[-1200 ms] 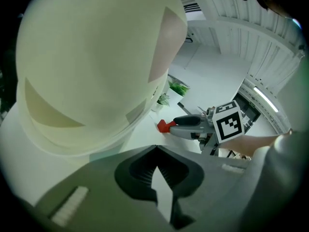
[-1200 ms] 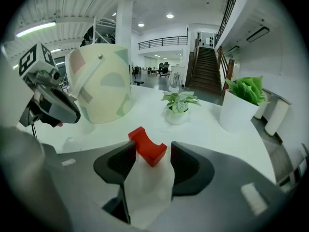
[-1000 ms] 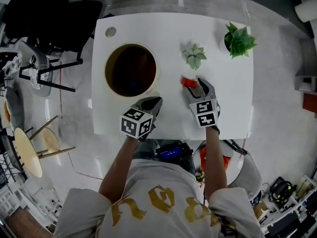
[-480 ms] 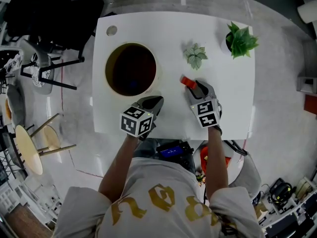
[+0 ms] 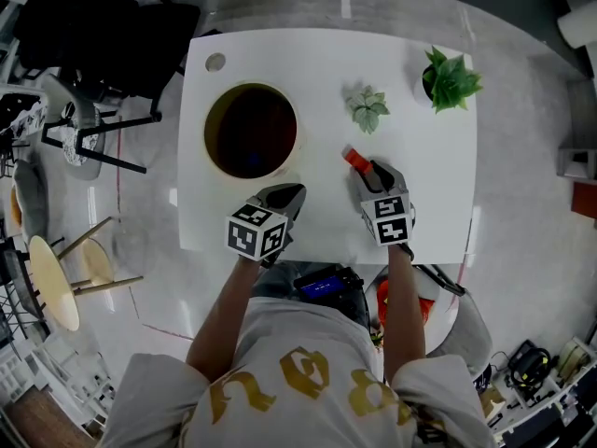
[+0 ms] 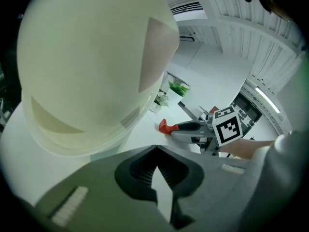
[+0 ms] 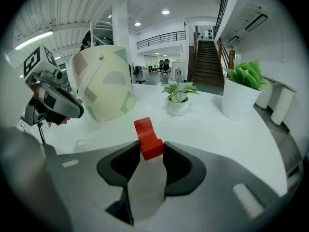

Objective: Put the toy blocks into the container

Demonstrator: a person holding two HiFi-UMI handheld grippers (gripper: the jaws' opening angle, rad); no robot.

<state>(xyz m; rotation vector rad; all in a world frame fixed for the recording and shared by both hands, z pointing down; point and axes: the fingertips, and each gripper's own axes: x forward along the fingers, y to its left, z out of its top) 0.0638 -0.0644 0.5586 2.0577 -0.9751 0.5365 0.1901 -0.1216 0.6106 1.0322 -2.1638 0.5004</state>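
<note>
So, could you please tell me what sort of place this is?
Probably an open-plan office or lab hall: a staircase and balcony railing rise beyond the white table, and a black office chair stands on the polished floor beside it.

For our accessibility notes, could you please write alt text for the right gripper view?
The right gripper is shut on a red toy block over a white table. Behind it stand a cream container at left, a small potted plant at centre and a larger potted plant at right.
</note>
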